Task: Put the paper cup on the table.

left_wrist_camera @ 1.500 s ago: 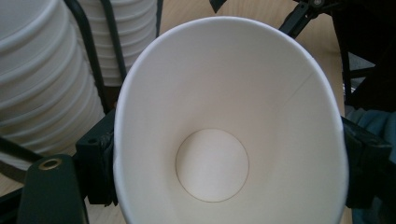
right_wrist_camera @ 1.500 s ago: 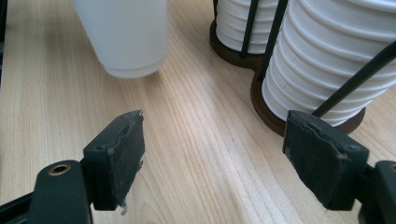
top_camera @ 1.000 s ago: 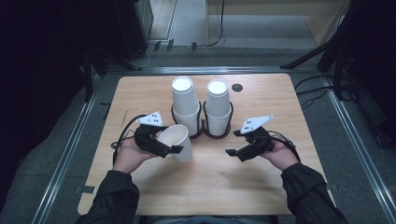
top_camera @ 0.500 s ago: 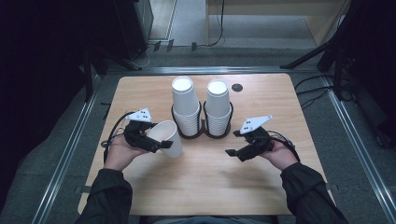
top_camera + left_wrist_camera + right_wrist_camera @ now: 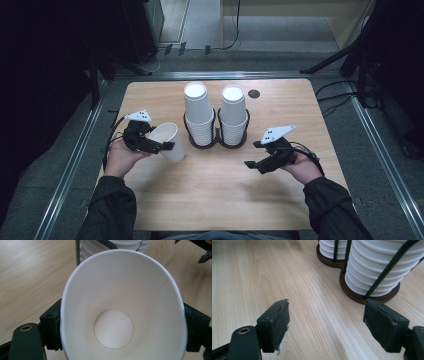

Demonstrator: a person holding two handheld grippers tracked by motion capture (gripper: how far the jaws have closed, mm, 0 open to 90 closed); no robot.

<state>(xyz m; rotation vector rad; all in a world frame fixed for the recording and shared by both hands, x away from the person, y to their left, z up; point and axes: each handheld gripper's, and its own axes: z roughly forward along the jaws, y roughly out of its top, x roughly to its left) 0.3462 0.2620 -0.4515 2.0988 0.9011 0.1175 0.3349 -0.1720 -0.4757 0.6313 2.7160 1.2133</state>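
High view: left gripper (image 5: 159, 145) clamps a paper cup (image 5: 168, 140) on its side, left of the stacks (image 5: 199, 112); right gripper (image 5: 256, 155) gapes empty; keep the squeeze light, avoid crushing.

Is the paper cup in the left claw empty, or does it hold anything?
Empty. The left gripper view looks straight into the paper cup, showing bare white walls and a clean round bottom, with the left claw pressing its sides.
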